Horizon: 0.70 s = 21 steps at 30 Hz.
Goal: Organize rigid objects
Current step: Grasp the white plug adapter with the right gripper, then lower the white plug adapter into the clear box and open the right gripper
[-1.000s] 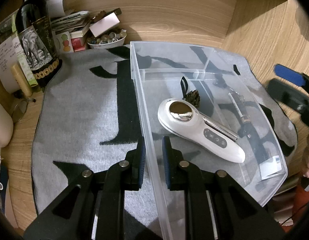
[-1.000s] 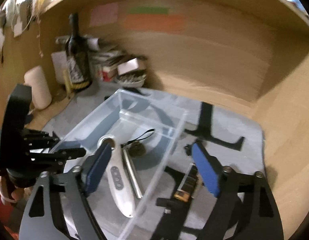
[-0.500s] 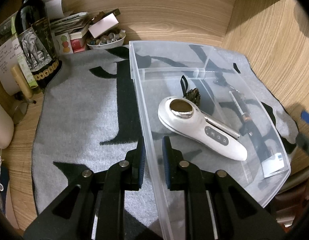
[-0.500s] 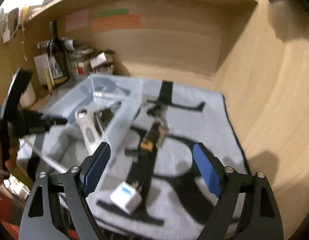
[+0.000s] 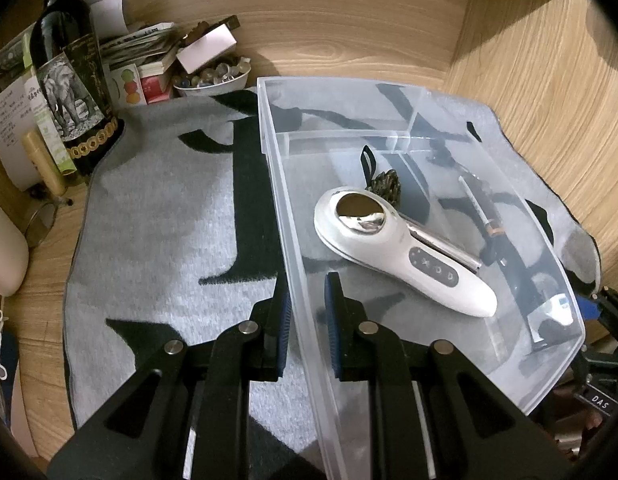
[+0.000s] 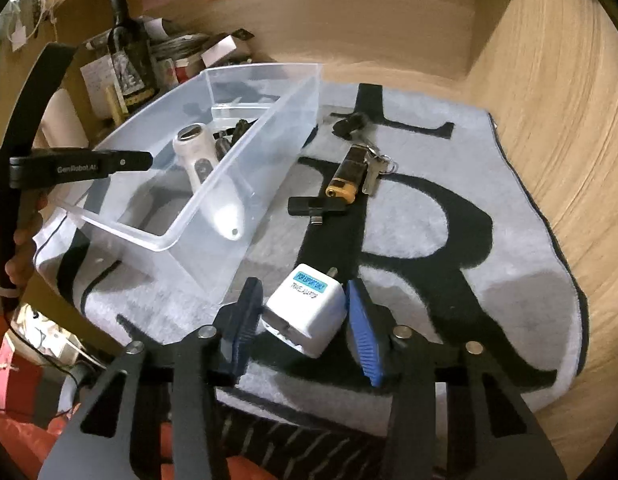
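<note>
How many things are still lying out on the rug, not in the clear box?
4: white plug adapter between the right fingers, black stick, lighter with keys and a small black thing farther back. The box may hide more.

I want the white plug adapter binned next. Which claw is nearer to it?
Right. The right claw straddles the white plug adapter on the mat, fingers open on either side. The left claw is across the clear bin, clamped on its far wall.

Wooden desk (image 5: 349, 40), seemingly rug-covered (image 5: 157, 220)

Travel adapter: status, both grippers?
Right gripper open, straddling travel adapter. Left gripper shut on bin wall. Nothing between adapter and bin.
</note>
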### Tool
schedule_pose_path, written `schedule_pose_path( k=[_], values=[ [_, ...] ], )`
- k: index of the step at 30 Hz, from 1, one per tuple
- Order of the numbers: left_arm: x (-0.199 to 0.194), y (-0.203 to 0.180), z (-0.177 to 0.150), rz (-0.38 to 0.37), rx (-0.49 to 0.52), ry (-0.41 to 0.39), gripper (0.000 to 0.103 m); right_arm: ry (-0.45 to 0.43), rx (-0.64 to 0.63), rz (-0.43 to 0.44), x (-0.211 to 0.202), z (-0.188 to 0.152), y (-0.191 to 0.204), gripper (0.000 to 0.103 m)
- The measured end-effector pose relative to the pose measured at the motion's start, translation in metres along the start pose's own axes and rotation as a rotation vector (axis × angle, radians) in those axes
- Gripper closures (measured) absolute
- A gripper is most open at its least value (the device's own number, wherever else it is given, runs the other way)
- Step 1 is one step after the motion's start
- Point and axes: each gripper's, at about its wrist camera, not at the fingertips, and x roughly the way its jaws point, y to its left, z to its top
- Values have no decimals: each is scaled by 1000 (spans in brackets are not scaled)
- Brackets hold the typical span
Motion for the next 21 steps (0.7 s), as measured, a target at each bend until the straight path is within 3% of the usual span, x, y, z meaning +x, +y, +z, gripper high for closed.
schedule_pose_path(
  k=[11,21],
  values=[
    [0,0,0,-1,-1,-3,87,-89,-7,-66,-14,20,-11,63],
    [-1,-1,0,0,3,0,87,-217,-15,-64,-29,67,-13,63]
  ],
)
